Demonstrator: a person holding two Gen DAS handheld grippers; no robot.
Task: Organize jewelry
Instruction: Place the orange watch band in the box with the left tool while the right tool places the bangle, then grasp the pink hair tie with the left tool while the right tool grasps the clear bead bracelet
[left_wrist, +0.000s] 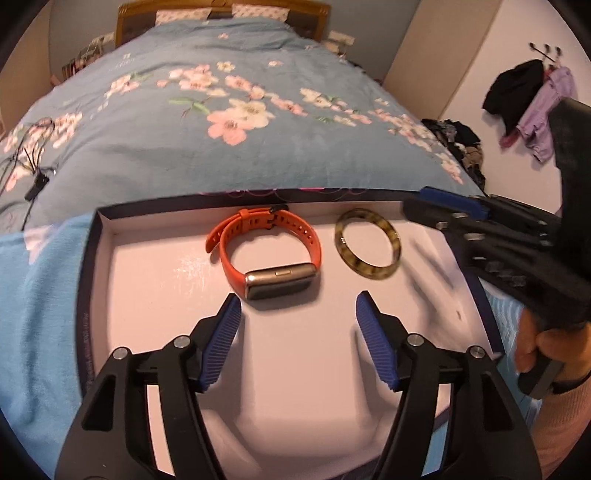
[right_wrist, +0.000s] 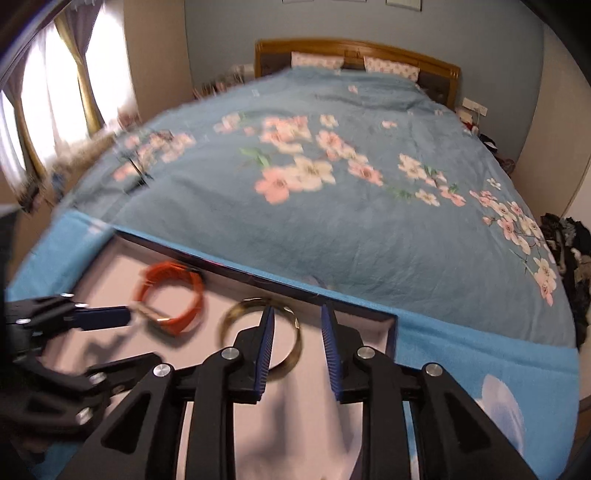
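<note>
The shallow box (left_wrist: 110, 236) lies on the bed's near edge. Left gripper (left_wrist: 297, 314) hangs just near of the orange fitness band (left_wrist: 273, 251), jaws apart, empty. Right of it lies the tortoiseshell bangle (left_wrist: 367, 245); right gripper (right_wrist: 297, 325), jaws narrowly apart, holds nothing. Best lift both clear without nudging either piece.

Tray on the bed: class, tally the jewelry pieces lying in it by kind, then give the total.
Orange-strapped watch band: 1
Tortoiseshell bangle: 1
Total in the tray: 2
</note>
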